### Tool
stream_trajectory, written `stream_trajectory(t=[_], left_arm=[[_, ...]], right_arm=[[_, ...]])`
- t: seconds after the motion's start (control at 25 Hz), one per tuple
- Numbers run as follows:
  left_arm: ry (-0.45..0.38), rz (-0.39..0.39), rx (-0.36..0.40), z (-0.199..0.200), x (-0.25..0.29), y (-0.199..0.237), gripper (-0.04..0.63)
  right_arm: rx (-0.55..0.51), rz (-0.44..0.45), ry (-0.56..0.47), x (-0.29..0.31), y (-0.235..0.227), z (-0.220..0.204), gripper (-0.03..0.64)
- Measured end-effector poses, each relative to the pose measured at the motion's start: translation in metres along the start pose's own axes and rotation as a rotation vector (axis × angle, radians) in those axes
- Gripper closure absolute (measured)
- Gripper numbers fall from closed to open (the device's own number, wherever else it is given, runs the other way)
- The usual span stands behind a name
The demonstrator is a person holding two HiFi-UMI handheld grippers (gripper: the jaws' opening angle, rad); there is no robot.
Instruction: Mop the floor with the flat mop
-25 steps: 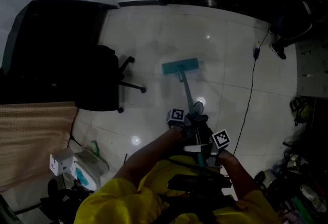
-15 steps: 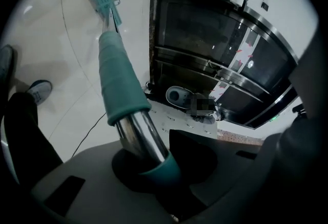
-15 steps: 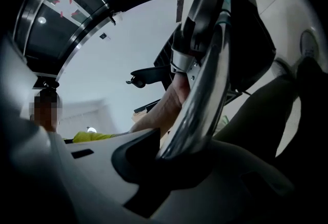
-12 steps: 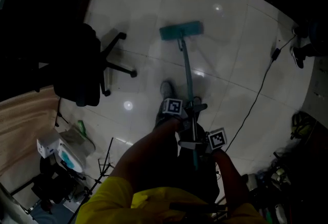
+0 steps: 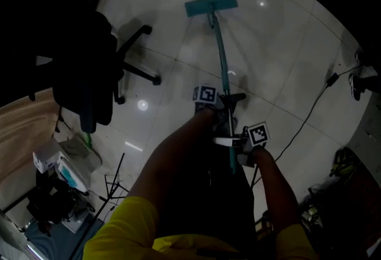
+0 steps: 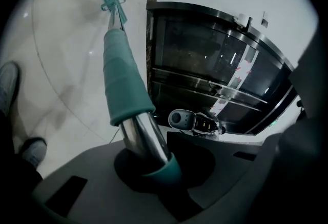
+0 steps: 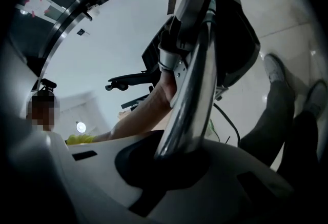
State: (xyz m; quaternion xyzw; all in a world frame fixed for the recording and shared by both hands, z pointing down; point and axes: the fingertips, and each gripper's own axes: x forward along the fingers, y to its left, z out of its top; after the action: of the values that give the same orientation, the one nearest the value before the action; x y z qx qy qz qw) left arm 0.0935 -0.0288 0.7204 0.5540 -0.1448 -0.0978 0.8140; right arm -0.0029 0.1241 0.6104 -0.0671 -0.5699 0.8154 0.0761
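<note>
Flat mop: its teal head lies flat on the pale tiled floor, and the long handle slopes back toward the person.
Left gripper: jaws clamped on bare metal of the handle, beside its teal sleeve.
Right gripper: jaws closed around the handle, just behind the left one.
Nearby: black office chair to the left, cable to the right.

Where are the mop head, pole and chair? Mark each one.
mop head (image 5: 211, 5): head view, middle of the teal pad.
pole (image 5: 222, 53): head view, teal shaft, partway down.
chair (image 5: 83, 74): head view, dark seat.
</note>
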Motion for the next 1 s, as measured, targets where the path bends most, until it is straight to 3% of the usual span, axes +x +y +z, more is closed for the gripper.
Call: stream_trajectory(t=[0.16,0.28,0.4,0.52,0.64,0.72,0.8,0.88,1.0], left_arm=[[0.012,0.025,0.081,0.118,0.001,-0.018,0.544],[0.035,0.05,0.099,0.155,-0.005,-0.031,0.543],[0.037,0.023,0.079,0.126,-0.012,-0.031,0.546],[0.002,-0.014,0.011,0.035,-0.024,-0.028,0.548],[-0.057,0.005,-0.056,-0.069,-0.04,-0.029,0.546],[-0.101,0.016,-0.058,-0.107,-0.051,-0.029,0.546],[-0.144,-0.036,-0.074,-0.106,-0.054,-0.029,0.548],[-0.152,-0.048,-0.139,-0.082,-0.051,-0.02,0.546],[-0.146,0.009,-0.052,0.005,-0.049,0.002,0.555]], right_arm=[[0.008,0.025,-0.028,0.019,0.019,0.112,0.612],[-0.011,0.077,-0.05,0.037,0.038,0.149,0.615],[-0.006,0.09,-0.026,0.047,0.049,0.117,0.615],[0.085,0.073,0.032,0.044,0.057,0.022,0.615],[0.19,-0.004,0.105,0.027,0.058,-0.087,0.615],[0.193,-0.028,0.14,0.019,0.059,-0.127,0.615],[0.157,-0.008,0.144,0.02,0.055,-0.126,0.617],[0.108,-0.051,0.164,0.02,0.037,-0.099,0.617],[0.016,-0.125,0.214,0.023,0.008,-0.02,0.617]])
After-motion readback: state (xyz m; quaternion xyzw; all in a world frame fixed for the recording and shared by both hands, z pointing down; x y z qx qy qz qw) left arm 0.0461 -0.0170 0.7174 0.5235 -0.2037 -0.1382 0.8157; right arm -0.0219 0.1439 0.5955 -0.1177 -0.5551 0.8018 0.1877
